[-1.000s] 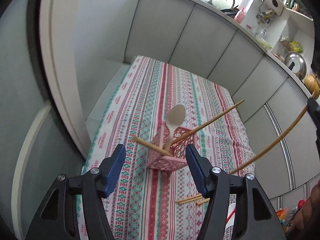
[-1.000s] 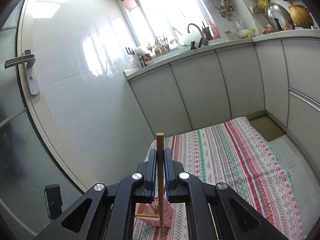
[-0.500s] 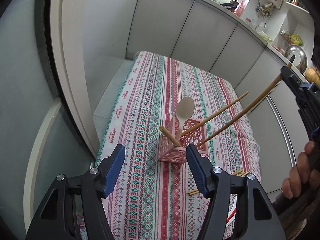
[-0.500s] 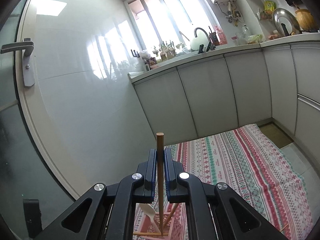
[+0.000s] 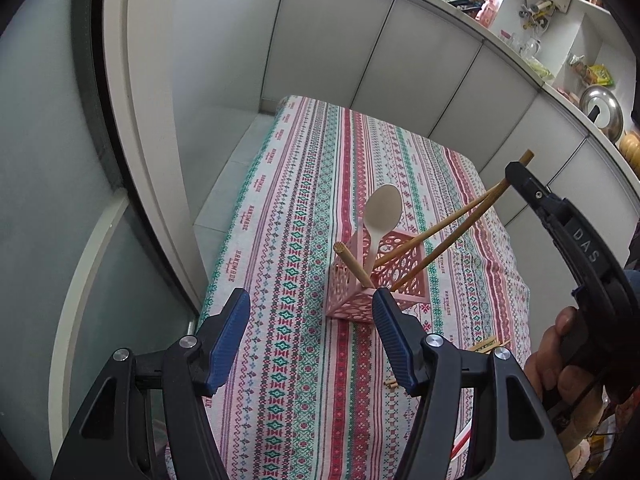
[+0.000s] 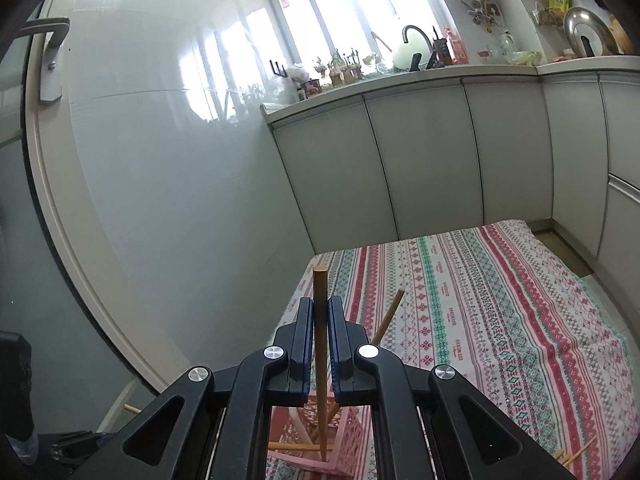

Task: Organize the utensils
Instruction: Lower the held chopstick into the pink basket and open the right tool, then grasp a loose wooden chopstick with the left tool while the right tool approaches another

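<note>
A pink lattice utensil basket [image 5: 378, 276] stands on the striped tablecloth [image 5: 304, 168]. It holds a pale spoon [image 5: 382, 210] and wooden chopsticks [image 5: 354, 264]. My right gripper [image 6: 319, 308] is shut on a wooden chopstick [image 6: 319, 340] whose lower end is inside the basket [image 6: 312, 452]; the gripper also shows in the left wrist view [image 5: 516, 176]. My left gripper [image 5: 310, 320] is open and empty, just in front of the basket.
More chopsticks [image 5: 486, 346] lie on the cloth to the right of the basket. White cabinets [image 5: 400, 48] run behind and along the right. A door frame [image 5: 132, 120] stands at the left.
My right gripper has come down and toward the basket, sliding its chopstick deeper into it. The left gripper stays open and has hardly moved.
</note>
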`<state>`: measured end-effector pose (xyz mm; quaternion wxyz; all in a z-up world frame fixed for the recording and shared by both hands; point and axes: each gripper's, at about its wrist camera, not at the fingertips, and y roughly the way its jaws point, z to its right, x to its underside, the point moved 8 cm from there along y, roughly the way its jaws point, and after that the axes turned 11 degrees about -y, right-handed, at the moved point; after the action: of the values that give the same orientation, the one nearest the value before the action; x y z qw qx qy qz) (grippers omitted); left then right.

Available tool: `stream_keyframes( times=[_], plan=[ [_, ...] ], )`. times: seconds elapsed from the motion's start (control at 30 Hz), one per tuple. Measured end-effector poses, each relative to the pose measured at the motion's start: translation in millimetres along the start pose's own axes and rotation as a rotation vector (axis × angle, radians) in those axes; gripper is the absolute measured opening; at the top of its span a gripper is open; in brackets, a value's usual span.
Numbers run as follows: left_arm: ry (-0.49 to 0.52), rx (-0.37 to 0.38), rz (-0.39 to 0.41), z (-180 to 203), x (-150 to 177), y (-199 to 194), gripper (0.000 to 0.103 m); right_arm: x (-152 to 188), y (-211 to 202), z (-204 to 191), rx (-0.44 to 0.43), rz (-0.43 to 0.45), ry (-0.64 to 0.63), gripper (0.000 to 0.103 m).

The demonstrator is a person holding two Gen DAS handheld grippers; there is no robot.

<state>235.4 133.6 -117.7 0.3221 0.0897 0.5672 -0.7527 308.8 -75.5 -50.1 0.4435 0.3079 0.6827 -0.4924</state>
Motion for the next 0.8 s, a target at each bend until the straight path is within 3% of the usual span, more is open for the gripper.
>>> stream_keyframes(
  times=[0.33,0.43,0.47,0.8],
  plan=[
    [0.029,-0.007,0.004,9,6,-4,0.066,0,-34,23,-0.04,-0.076,0.065,0.02],
    [0.054,-0.002,0.004,17,11,-8,0.066,1,-54,43,-0.03,-0.102,0.101,0.034],
    [0.068,-0.002,0.005,20,13,-10,0.066,1,-61,50,-0.023,-0.11,0.111,0.042],
    [0.229,0.016,-0.016,62,46,-18,0.066,62,-112,151,0.097,-0.375,0.291,0.054]
  ],
)
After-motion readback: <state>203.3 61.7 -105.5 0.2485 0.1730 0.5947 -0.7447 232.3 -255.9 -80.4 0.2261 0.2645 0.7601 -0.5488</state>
